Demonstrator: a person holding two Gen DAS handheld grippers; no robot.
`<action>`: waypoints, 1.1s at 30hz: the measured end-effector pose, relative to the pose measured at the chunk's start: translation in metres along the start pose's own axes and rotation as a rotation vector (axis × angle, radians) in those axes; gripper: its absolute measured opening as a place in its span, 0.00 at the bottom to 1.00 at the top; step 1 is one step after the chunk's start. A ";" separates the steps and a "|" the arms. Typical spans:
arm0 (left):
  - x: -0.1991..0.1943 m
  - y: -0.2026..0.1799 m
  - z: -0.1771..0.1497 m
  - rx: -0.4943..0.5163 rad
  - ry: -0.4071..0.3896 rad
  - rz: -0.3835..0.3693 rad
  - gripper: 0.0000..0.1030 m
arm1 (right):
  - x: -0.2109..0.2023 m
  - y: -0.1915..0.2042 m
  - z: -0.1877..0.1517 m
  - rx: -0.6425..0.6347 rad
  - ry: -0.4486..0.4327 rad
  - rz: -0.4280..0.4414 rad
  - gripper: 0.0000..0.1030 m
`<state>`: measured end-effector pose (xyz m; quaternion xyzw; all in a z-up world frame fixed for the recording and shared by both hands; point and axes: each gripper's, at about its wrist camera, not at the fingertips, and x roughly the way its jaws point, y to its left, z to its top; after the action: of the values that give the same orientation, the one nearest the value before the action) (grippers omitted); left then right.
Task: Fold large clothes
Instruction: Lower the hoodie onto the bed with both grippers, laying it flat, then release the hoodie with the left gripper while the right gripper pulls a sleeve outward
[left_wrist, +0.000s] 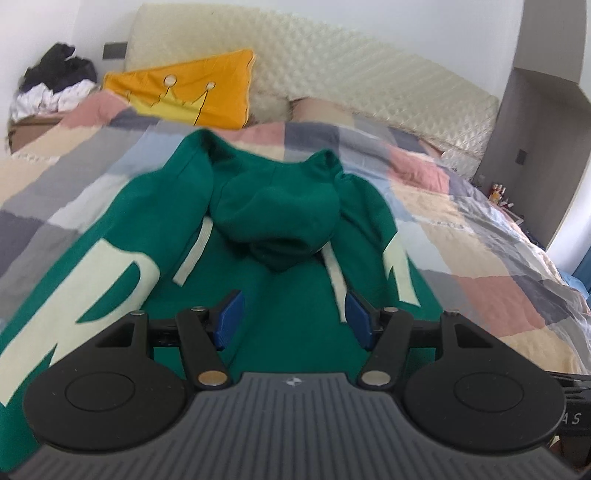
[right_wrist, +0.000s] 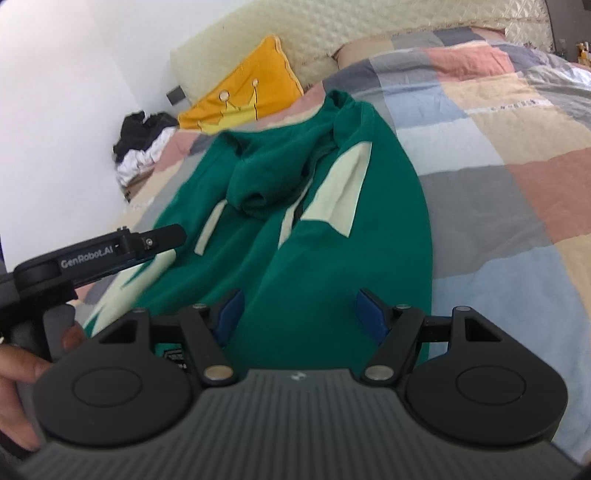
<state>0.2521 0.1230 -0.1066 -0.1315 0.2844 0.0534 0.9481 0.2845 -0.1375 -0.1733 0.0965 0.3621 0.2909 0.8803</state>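
A green hoodie (left_wrist: 295, 317) is spread on the patchwork quilt (left_wrist: 461, 229), directly ahead of and beneath both grippers. The left gripper (left_wrist: 291, 319) and right gripper (right_wrist: 303, 319) are held with jaws apart, nothing between the pads. The fabric is judged soft, limp and fairly heavy; a hem corner or sleeve edge would be best pinched. The near hem is hidden under the gripper bodies, and the hood (left_wrist: 277, 210) is blurred.
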 end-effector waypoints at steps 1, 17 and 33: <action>0.001 0.001 -0.001 -0.002 0.003 0.002 0.64 | 0.001 0.000 -0.001 -0.001 0.007 -0.002 0.68; -0.005 0.000 -0.013 -0.077 0.008 0.005 0.64 | 0.010 0.014 -0.013 -0.112 0.114 -0.040 0.71; -0.013 -0.002 -0.018 -0.080 -0.009 0.010 0.64 | -0.032 -0.017 0.029 -0.031 -0.039 -0.194 0.09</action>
<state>0.2324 0.1157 -0.1137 -0.1677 0.2785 0.0702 0.9431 0.2941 -0.1684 -0.1406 0.0532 0.3480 0.2079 0.9126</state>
